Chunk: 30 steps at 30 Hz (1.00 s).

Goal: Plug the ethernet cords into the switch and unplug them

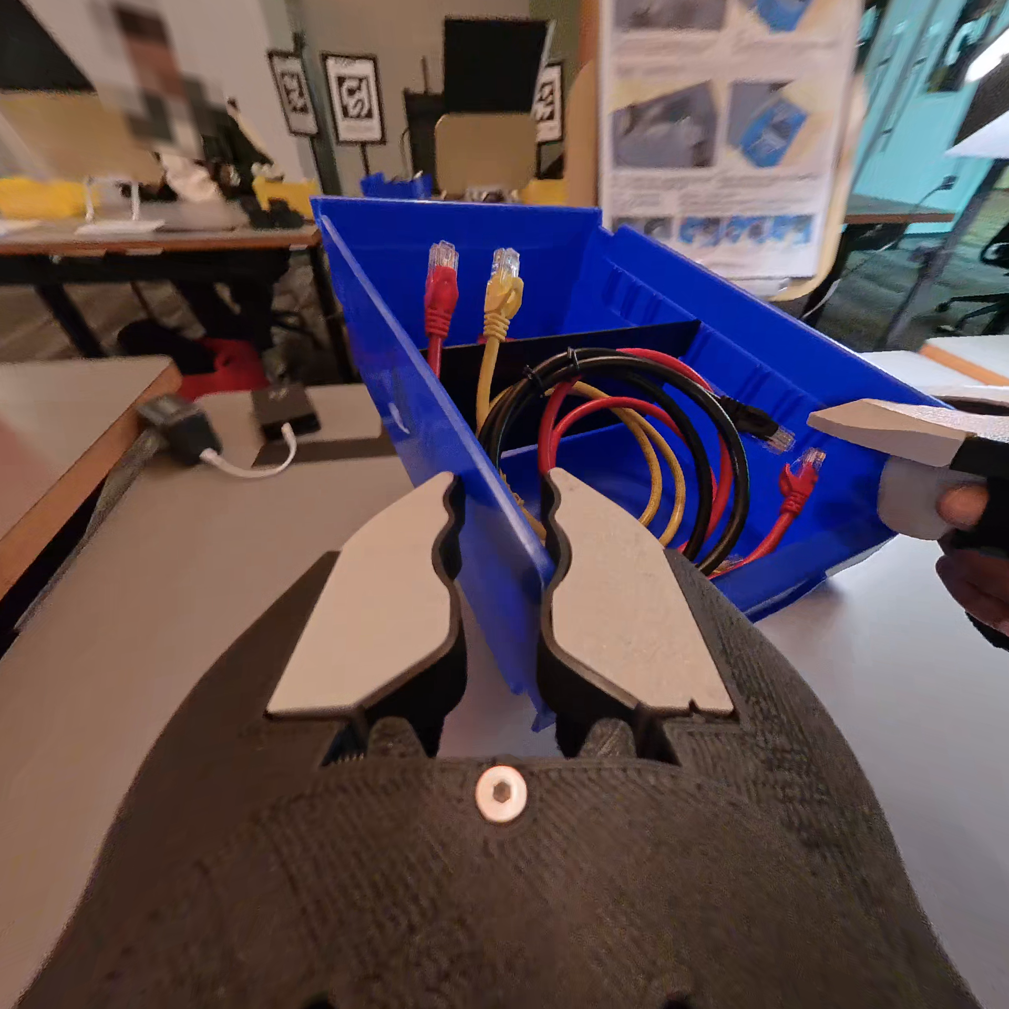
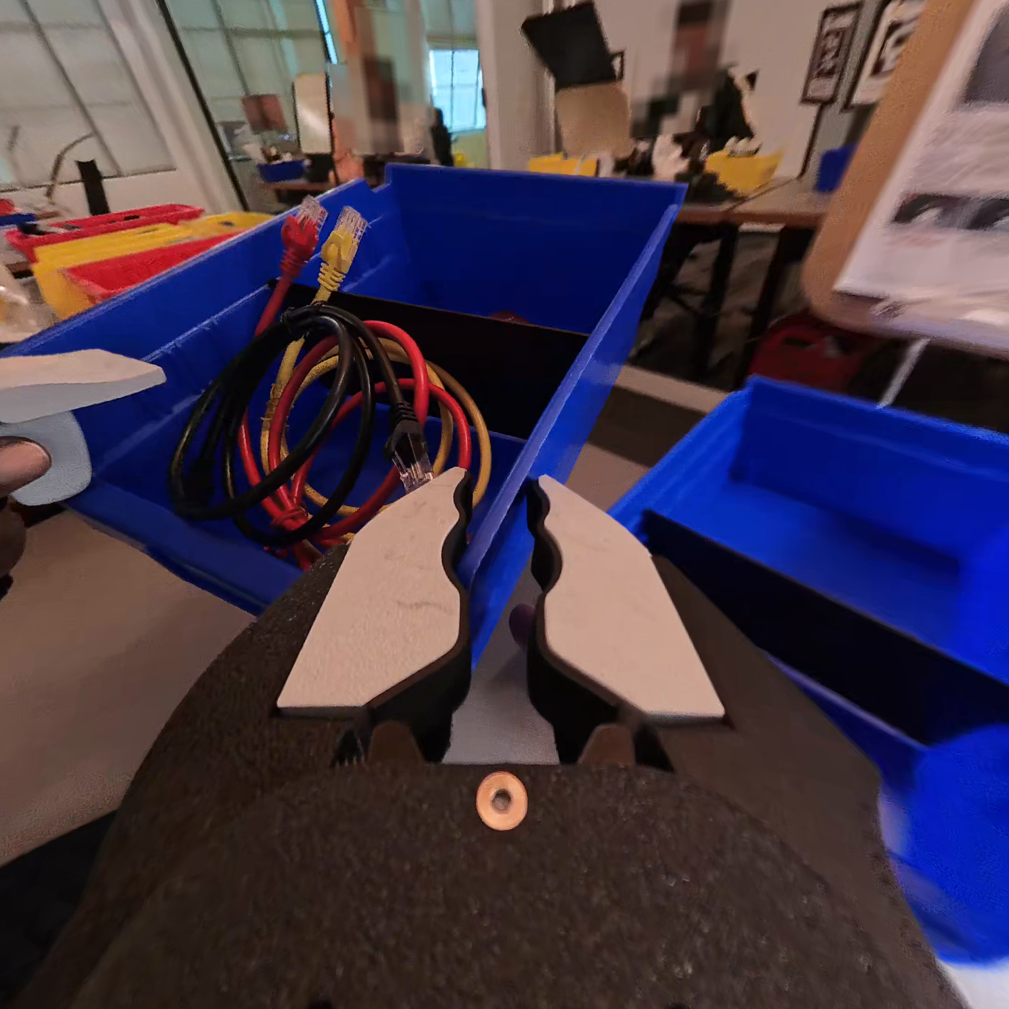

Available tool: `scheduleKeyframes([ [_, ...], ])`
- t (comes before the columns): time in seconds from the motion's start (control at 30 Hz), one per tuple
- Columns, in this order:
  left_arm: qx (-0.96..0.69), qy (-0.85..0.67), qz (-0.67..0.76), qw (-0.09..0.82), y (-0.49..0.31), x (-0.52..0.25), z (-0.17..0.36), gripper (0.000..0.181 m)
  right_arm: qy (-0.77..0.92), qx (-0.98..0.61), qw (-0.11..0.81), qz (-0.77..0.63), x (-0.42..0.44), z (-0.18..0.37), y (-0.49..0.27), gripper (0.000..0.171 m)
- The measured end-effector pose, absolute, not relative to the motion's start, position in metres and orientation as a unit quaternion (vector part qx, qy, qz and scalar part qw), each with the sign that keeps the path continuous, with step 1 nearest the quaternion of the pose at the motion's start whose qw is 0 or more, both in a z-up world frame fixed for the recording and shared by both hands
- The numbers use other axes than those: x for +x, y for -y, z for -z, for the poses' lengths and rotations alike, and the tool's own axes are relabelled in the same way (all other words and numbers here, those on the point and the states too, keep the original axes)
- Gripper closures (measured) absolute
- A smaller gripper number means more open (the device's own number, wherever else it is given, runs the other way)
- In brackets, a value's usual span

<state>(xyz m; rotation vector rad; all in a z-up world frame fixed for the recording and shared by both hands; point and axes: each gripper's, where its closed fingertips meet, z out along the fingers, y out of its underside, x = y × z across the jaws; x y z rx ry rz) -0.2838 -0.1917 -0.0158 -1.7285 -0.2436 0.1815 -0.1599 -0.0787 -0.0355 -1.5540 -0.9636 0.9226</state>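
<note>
A blue bin (image 1: 464, 240) holds coiled red (image 1: 595, 409), yellow (image 1: 677, 491) and black (image 1: 731, 453) ethernet cords, in front of a black divider (image 1: 600, 344). A red plug (image 1: 439, 273) and a yellow plug (image 1: 505, 278) stick up behind the divider. My left gripper (image 1: 502, 478) is closed on the bin's left wall. My right gripper (image 2: 502, 478) is closed on the bin's right wall (image 2: 600, 355), and it also shows in the left wrist view (image 1: 884, 431). The bin sits tilted. A black plug (image 2: 407, 442) lies just by my right gripper's left fingertip.
A second blue bin (image 2: 819, 491) stands close on the right. Two small black boxes (image 1: 284, 404) joined by a white cable lie on the grey table (image 1: 191, 573) to the left. Further tables with yellow and red bins (image 2: 109, 262) stand behind. A poster board (image 1: 720, 136) stands at the back right.
</note>
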Motion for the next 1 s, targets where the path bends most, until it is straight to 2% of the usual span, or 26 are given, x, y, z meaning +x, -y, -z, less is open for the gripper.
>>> scheduleKeyframes([
  [0.23, -0.790, 0.175, -0.038, 0.586, 0.199, -0.344, 0.120, 0.156, 0.433, -0.695, 0.427, -0.383, -0.216, 0.140, 0.092, 0.147],
  [0.37, -0.787, 0.171, -0.027, 0.592, 0.184, -0.337, 0.151, 0.155, 0.445, -0.694, 0.454, -0.338, -0.210, 0.154, 0.071, 0.150],
  [0.5, -0.817, 0.122, -0.003, 0.563, 0.171, -0.320, 0.154, 0.148, 0.486, -0.694, 0.405, -0.344, -0.189, 0.152, 0.063, 0.143],
  [0.6, -0.801, 0.071, -0.075, 0.590, 0.177, -0.319, 0.115, 0.140, 0.517, -0.639, 0.461, -0.335, -0.158, 0.115, 0.054, 0.143],
  [0.67, -0.803, -0.011, -0.108, 0.586, 0.178, -0.298, 0.091, 0.145, 0.561, -0.622, 0.461, -0.292, -0.136, 0.109, 0.040, 0.137],
  [0.73, -0.833, -0.094, -0.059, 0.542, 0.174, -0.259, 0.093, 0.140, 0.629, -0.621, 0.414, -0.218, -0.117, 0.127, 0.024, 0.124],
  [0.8, -0.869, -0.170, -0.012, 0.465, 0.170, -0.223, 0.117, 0.134, 0.690, -0.608, 0.360, -0.153, -0.105, 0.152, 0.015, 0.117],
  [0.87, -0.890, -0.244, -0.030, 0.384, 0.164, -0.204, 0.150, 0.129, 0.730, -0.597, 0.310, -0.117, -0.100, 0.177, 0.013, 0.113],
  [0.93, -0.899, -0.299, -0.081, 0.309, 0.155, -0.203, 0.182, 0.125, 0.751, -0.585, 0.297, -0.072, -0.102, 0.196, 0.005, 0.115],
  [1.0, -0.902, -0.334, -0.117, 0.249, 0.147, -0.208, 0.207, 0.124, 0.773, -0.567, 0.282, -0.036, -0.100, 0.215, 0.000, 0.126],
])
